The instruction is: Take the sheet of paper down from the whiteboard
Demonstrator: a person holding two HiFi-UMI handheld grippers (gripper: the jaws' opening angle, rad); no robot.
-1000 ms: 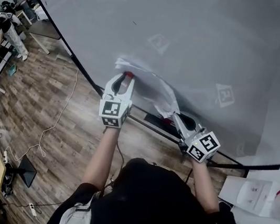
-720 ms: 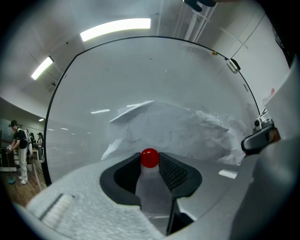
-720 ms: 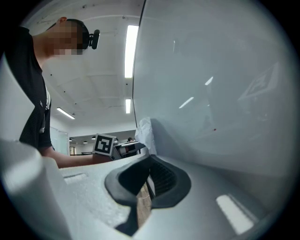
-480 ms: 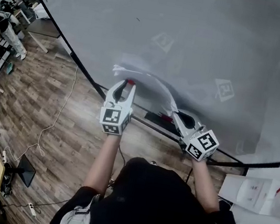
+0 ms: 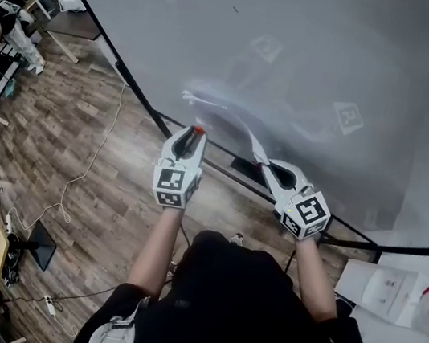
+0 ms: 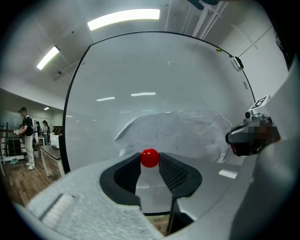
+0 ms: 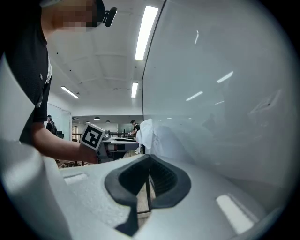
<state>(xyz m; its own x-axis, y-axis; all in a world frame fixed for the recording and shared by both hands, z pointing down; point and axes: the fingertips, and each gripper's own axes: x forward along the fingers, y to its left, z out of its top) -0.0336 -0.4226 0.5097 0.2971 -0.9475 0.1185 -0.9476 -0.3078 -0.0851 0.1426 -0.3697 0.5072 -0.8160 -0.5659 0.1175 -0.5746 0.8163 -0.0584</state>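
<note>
Left gripper [image 5: 194, 133] is pinching the pulled red magnet [image 6: 149, 158], right gripper [image 5: 260, 159] is clamping the sheet of paper [image 5: 229, 110] at its twelve o'clock — next, probably, drawing it off the whiteboard [image 5: 339, 57]

one sheet [image 6: 180, 131], apparently one magnet [image 6: 149, 158]

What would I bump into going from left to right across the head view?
Person by the desks → white cable on the floor → left hand-held gripper pinching a red magnet → right hand-held gripper holding an end of the sheet of paper → white box.
</note>
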